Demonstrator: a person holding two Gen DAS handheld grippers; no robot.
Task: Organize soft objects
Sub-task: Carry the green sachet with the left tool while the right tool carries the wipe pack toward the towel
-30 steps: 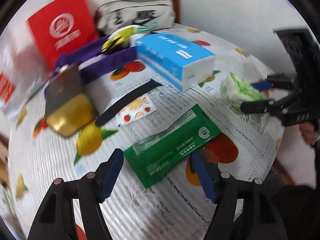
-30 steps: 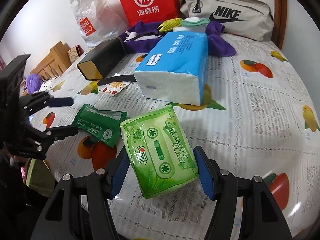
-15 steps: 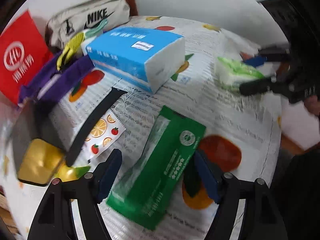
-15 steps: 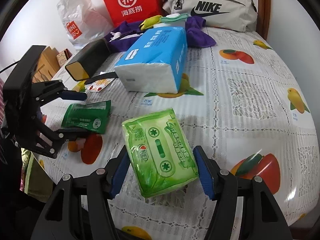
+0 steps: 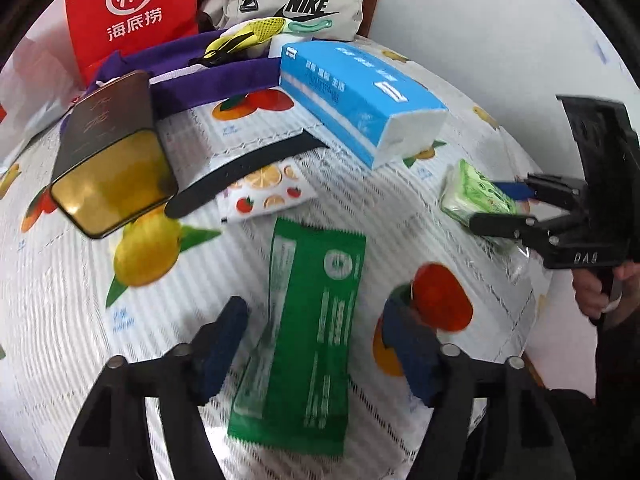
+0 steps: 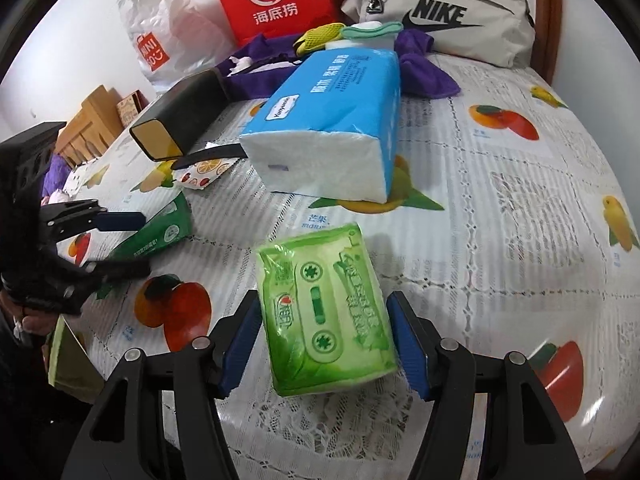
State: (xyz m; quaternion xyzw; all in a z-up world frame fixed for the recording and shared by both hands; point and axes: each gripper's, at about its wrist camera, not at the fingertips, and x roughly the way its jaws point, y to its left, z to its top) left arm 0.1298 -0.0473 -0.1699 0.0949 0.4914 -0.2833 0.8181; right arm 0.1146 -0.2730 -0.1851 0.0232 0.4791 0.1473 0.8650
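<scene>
Left gripper (image 5: pixel 316 344) straddles blurred green pouch (image 5: pixel 308 344) — jaws just widened, seemingly untouching; right unclear.

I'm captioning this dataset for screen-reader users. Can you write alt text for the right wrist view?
The right gripper straddles a light green tissue pack on a fruit-print tablecloth, its blue pads beside the pack's sides. Beyond lies a blue tissue pack; at left, the left gripper is around a dark green packet.
</scene>
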